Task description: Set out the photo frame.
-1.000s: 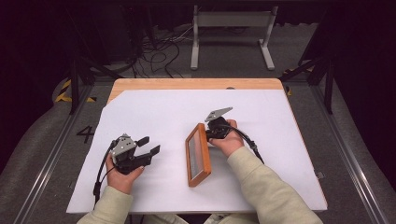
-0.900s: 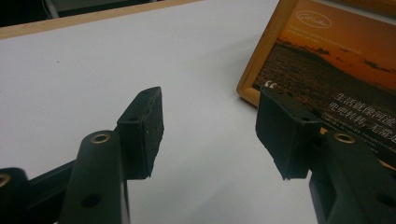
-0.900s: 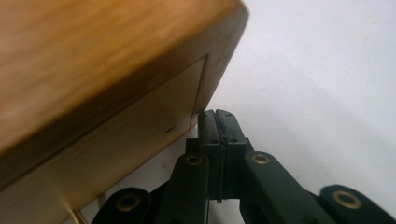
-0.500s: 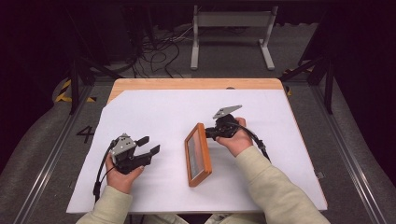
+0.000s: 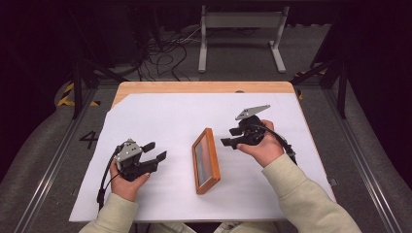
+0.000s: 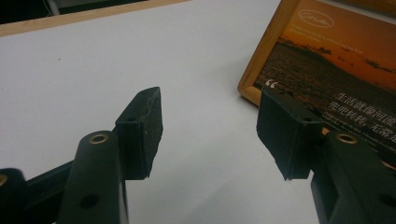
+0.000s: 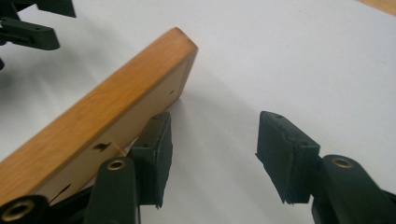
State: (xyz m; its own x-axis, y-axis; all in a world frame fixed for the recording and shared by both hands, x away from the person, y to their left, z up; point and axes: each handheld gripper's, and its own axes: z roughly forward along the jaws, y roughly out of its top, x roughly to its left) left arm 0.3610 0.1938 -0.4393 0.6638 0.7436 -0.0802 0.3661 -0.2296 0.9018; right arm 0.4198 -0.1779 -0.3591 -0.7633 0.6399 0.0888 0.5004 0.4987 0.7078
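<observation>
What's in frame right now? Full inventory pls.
picture frame: 1, orange-brown wood, sunset print with white text, propped tilted on the sheet between the grippers
paper sheet: 1, white, covers most of the table
table: 1, light wood, bare strip at the far edge
metal stand: 1, grey, on the floor beyond the table
cables: several, black, on the floor at far left
left gripper: 1, black, jaws open, left of the frame
right gripper: 1, black, jaws just opening, nothing between them, right of the frame
sleeves: 2, cream, bottom edge
</observation>
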